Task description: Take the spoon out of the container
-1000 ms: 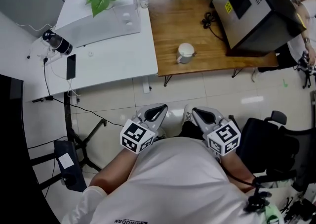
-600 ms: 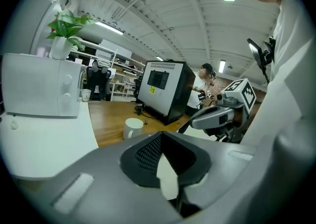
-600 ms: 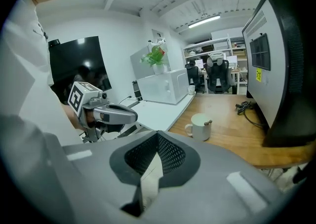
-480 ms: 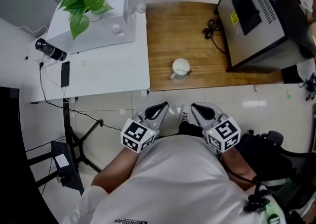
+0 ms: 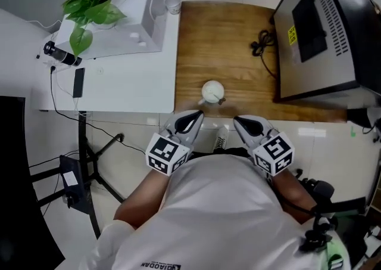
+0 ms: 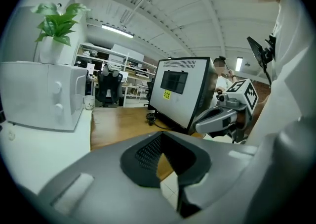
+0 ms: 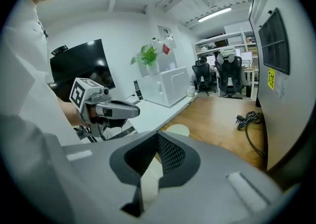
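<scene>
A white container [image 5: 212,91] stands near the front edge of the wooden table [image 5: 232,36], and a thin spoon handle [image 5: 221,101] sticks out over its rim on the near right. My left gripper [image 5: 192,118] hovers just short of the table edge, a little left of the container, jaws shut and empty. My right gripper [image 5: 243,123] hangs level with it on the right, also shut and empty. In the right gripper view the container's rim [image 7: 177,129] shows just past my own jaws [image 7: 158,137], with the left gripper [image 7: 111,110] beside it.
A large dark-fronted machine [image 5: 333,30] fills the wooden table's right side, with a black cable [image 5: 265,45] beside it. The white table [image 5: 119,87] to the left carries a white box [image 5: 128,12], a plant [image 5: 89,3], a phone [image 5: 78,82] and a paper cup [image 5: 173,4].
The person has stepped toward the wooden table, carrying both grippers forward. The container, once well ahead of the jaws, now sits just beyond their tips. Both jaws stayed shut.
</scene>
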The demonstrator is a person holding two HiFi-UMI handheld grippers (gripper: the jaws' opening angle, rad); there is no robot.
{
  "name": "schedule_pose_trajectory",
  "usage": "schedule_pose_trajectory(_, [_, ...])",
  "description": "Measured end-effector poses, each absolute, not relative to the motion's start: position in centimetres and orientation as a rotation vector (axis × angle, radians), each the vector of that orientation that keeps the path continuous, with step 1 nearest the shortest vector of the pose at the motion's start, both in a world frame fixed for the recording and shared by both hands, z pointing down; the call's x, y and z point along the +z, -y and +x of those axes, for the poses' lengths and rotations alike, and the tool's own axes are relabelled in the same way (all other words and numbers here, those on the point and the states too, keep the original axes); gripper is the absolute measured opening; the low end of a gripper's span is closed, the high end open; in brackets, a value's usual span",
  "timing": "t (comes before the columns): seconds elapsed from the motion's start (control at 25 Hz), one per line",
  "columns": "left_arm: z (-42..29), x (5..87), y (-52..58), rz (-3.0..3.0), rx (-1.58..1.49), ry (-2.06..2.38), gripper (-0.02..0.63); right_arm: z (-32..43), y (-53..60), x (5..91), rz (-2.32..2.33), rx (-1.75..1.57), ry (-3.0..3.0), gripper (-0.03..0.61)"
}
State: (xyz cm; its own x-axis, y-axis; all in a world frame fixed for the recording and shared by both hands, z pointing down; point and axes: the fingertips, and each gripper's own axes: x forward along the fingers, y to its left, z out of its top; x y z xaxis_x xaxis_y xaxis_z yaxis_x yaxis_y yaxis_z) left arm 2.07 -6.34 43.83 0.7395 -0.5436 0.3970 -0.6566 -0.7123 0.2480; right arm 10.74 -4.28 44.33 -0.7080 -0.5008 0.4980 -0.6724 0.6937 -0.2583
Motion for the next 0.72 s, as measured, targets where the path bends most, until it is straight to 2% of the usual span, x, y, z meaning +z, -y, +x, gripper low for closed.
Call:
schedule_pose_trajectory(0.36, [2.0, 44.4, 8.9, 2.551, 0.441, 0.97, 0.005, 10.9, 7.2, 45.8, 0.882, 0.628, 2.516, 0.008])
schedule_pose_trajectory(0.6, [1.0, 45.3, 9.8, 2.547, 0.495, 0.85, 0.005, 10.1, 9.3, 46.7, 1.008, 0.687, 2.449, 0.01])
schedule_pose_trajectory(0.72, [0.8, 46.0, 10.1, 2.547, 0.518, 0.775, 0.005, 9.6, 10.2, 47.4, 1.061, 0.734, 2.412, 0.051])
